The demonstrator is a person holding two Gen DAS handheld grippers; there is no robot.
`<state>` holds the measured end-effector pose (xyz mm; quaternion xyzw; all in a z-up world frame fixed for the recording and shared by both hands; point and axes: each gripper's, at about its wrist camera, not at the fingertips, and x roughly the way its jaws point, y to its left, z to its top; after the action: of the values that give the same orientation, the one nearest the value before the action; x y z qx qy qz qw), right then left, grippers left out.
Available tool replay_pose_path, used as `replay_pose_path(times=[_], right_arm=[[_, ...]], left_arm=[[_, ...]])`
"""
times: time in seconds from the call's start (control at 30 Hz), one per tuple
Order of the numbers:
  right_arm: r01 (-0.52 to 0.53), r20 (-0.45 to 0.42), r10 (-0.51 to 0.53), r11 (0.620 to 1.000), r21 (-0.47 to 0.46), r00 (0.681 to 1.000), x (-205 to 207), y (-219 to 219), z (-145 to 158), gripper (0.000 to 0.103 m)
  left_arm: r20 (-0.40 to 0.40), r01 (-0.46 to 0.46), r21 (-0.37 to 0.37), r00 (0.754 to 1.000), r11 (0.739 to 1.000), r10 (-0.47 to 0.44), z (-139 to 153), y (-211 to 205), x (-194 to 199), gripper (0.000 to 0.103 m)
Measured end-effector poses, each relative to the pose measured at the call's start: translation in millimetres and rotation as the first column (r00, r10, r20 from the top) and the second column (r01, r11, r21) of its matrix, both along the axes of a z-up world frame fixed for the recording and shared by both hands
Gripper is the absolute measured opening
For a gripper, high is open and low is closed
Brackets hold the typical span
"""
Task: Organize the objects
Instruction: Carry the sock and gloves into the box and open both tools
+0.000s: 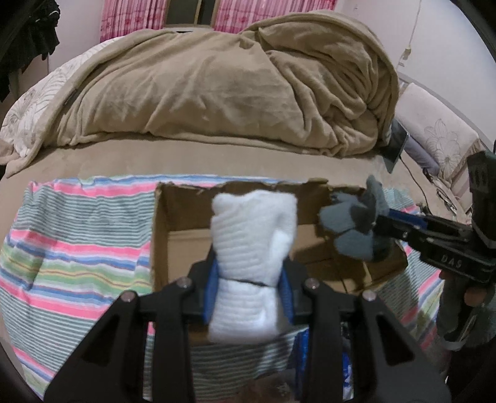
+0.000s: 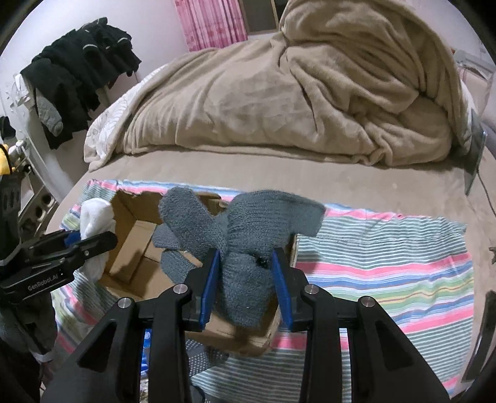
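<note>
The left hand-held gripper (image 1: 248,294) is clamped on a rolled white sock bundle (image 1: 252,260), and the right hand-held gripper (image 2: 246,282) pinches a grey sock bundle (image 2: 245,248). Both hang over an open cardboard box (image 2: 130,248). The box rests on a striped cloth (image 2: 387,263) spread across the bed (image 1: 186,164), with a rumpled tan blanket (image 1: 232,86) heaped behind and pink curtains (image 2: 210,24) beyond.

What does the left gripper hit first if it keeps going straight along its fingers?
Probably the cardboard box: the left gripper, shut on the white sock bundle, points into its open top. Depth is unclear.
</note>
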<state>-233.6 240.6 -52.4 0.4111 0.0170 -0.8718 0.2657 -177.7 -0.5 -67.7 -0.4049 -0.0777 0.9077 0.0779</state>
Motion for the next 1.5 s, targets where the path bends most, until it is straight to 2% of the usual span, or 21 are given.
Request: replay_pose_path(times=[0.13,0.3,0.4,0.53,0.73,0.8,0.83,0.87,0.9,0.93,1.13,1.5], right_arm=[[-0.008,0.012,0.008,1.000,-0.004,1.000,-3,-2,-5,0.036],[-0.020,0.011,0.021,1.000,-0.015,1.000,-3,-3,-1,0.036],[-0.031,0.003,0.031,0.999,-0.018,1.000,1,-3,4,0.034],[-0.029,0.016,0.029,1.000,-0.004,0.999,3,-3,2,0.034],[-0.008,0.007,0.008,1.000,-0.004,1.000,12,5,8,0.034],[0.011,0.004,-0.011,1.000,-0.003,1.000,16,8,11,0.038],[0.019,0.003,-0.019,1.000,-0.004,1.000,17,9,12,0.047],[0.028,0.001,-0.028,1.000,-0.008,1.000,19,11,13,0.057],[0.035,0.000,-0.035,0.999,-0.014,0.999,20,12,15,0.061],[0.039,-0.001,-0.039,0.999,-0.019,0.999,23,13,16,0.063],[0.046,-0.030,-0.047,0.999,-0.026,0.998,39,16,30,0.068],[0.055,-0.056,-0.057,0.998,-0.037,0.997,73,25,48,0.069]], left_arm=[[-0.004,0.012,0.009,1.000,1.000,-0.012,15,-1,-2,0.034],[-0.017,0.015,-0.023,1.000,1.000,-0.015,33,-4,-15,0.035],[0.024,0.001,-0.027,1.000,1.000,0.000,25,-4,-27,0.035],[0.083,-0.010,-0.023,0.996,1.000,0.011,1,0,-33,0.035],[0.128,-0.021,-0.038,0.991,0.999,0.025,-15,4,-35,0.039],[0.126,-0.026,-0.045,0.992,0.999,0.031,-12,4,-33,0.043],[0.125,-0.028,-0.054,0.992,0.998,0.034,-10,5,-31,0.047],[0.122,-0.031,-0.055,0.992,0.998,0.038,-8,5,-29,0.060],[0.114,-0.035,-0.051,0.993,0.998,0.041,-5,4,-27,0.066],[0.104,-0.038,-0.051,0.994,0.998,0.043,-1,5,-22,0.067],[0.060,-0.049,-0.072,0.997,0.996,0.053,22,8,2,0.077],[-0.008,-0.065,-0.035,0.998,0.997,0.065,58,8,60,0.078]])
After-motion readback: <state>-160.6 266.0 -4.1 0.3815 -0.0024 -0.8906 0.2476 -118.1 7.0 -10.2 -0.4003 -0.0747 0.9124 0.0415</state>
